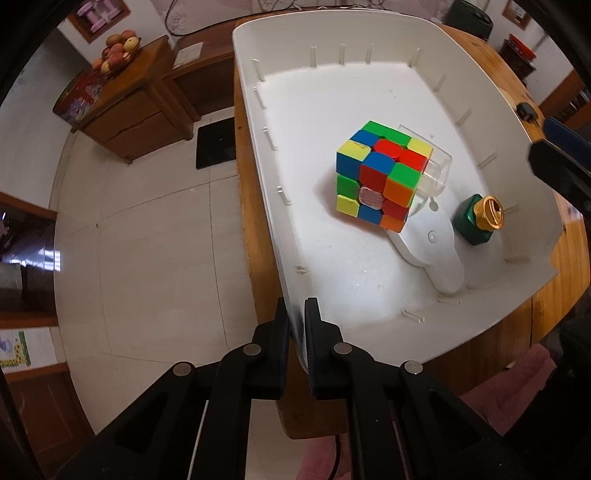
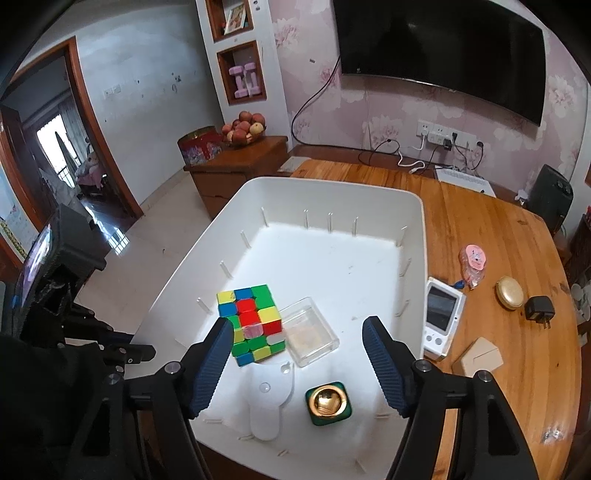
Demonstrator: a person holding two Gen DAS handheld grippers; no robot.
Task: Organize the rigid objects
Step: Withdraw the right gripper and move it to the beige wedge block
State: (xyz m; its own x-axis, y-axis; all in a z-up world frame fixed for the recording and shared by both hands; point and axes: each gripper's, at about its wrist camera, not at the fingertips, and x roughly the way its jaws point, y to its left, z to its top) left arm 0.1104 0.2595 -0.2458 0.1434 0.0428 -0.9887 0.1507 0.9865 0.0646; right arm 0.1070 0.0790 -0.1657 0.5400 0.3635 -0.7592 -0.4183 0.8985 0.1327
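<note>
Left wrist view: the left gripper (image 1: 295,334) is clamped on the near rim of the white bin (image 1: 369,29), one finger outside the wall and one inside. The bin sits on a wooden table (image 1: 576,258), at its left edge. Inside the bin, a Rubik's cube (image 1: 382,175) stands tilted, leaning partly over a clear plastic box (image 1: 439,170) just behind it on the right. A white flat device (image 1: 432,243) lies touching the cube's near right corner. A green bottle with a gold cap (image 1: 480,218) lies just right of the device, near the right wall. One finger of the right gripper (image 1: 561,162) shows at the right edge, above the bin's right rim. Beyond the table on the left, a wooden cabinet (image 1: 147,99) carries a bowl of fruit (image 1: 118,51).

Right wrist view: the right gripper (image 2: 297,369) hangs over the near part of the bin (image 2: 332,184) with its fingers (image 2: 212,365) spread wide and nothing between them. The green bottle (image 2: 328,402) stands below, between the fingertips and nearer the right one. The cube (image 2: 253,321) and the clear box (image 2: 312,334) touch, side by side. Outside the bin, on the table (image 2: 498,229) to the right, lie a white handheld console (image 2: 441,314) against the bin wall, a pink packet (image 2: 472,264), a gold compact (image 2: 509,291), a black charger (image 2: 539,312) and a beige box (image 2: 478,356).
</note>
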